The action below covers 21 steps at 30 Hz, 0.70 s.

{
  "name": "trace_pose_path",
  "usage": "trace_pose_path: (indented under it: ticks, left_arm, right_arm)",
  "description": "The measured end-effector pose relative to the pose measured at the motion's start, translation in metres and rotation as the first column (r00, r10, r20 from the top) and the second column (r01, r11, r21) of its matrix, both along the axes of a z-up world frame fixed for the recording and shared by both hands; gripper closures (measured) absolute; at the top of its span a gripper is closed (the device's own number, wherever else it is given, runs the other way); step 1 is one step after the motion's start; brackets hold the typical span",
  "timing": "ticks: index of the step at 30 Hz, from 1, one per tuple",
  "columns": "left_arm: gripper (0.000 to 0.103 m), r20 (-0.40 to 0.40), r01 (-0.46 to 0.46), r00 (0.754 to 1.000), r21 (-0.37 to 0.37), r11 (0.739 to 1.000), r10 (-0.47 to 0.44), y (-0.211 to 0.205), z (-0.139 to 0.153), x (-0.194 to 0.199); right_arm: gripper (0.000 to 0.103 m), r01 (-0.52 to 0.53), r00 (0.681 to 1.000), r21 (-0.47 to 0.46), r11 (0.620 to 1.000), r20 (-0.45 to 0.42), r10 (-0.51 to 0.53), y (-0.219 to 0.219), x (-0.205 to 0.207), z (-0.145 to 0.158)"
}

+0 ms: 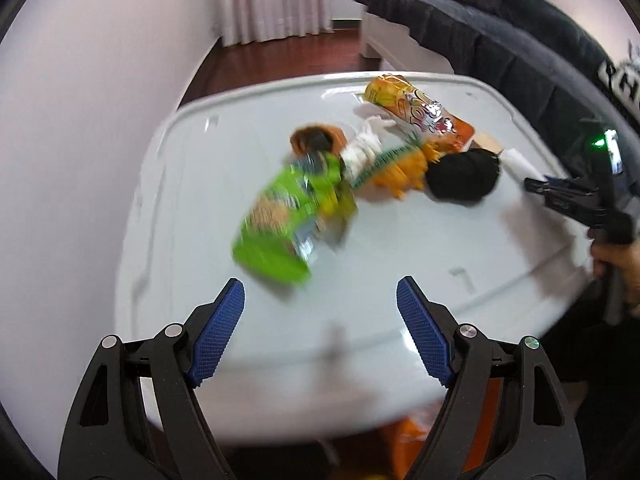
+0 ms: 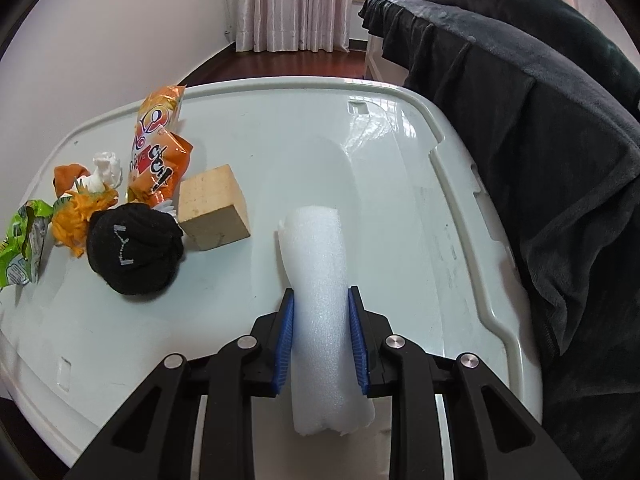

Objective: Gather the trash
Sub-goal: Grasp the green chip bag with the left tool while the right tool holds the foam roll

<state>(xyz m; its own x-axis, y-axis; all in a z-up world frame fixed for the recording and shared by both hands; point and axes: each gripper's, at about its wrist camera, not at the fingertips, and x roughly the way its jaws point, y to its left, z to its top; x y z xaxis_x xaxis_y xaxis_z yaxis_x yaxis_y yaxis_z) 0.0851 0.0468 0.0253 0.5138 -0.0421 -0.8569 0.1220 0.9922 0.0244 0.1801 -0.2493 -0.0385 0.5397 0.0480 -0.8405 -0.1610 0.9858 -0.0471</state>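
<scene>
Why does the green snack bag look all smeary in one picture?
Left wrist view: motion blur smears the green snack bag and the litter around it. Right wrist view: sharp, with window glare on the glossy white plastic table. Both views: the fisheye lens bends the table's edges.

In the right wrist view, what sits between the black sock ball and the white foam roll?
A wooden block stands between the black sock ball and the white foam roll, touching neither clearly; right wrist view shows it.

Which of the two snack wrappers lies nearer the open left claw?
The green wrapper, just ahead of the left claw; the orange wrapper lies at the table's far side.
</scene>
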Motion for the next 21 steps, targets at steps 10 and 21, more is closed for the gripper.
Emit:
trace_pose_path:
  ticks: [10, 21]
  left_arm:
    - [0.026, 0.000, 0.260, 0.965, 0.137, 0.956, -0.262, -0.016, -0.036, 0.056]
    - [0.027, -0.008, 0.163, 0.986, 0.119, 0.979, -0.164, 0.010, -0.069, 0.095]
  right_arm:
    - [0.076, -0.009, 1.000, -0.009, 1.000, 0.002, 0.009, 0.001, 0.004, -0.002]
    - [0.075, -0.018, 1.000, -0.026, 1.000, 0.013, 0.018, 0.005, 0.000, -0.003]
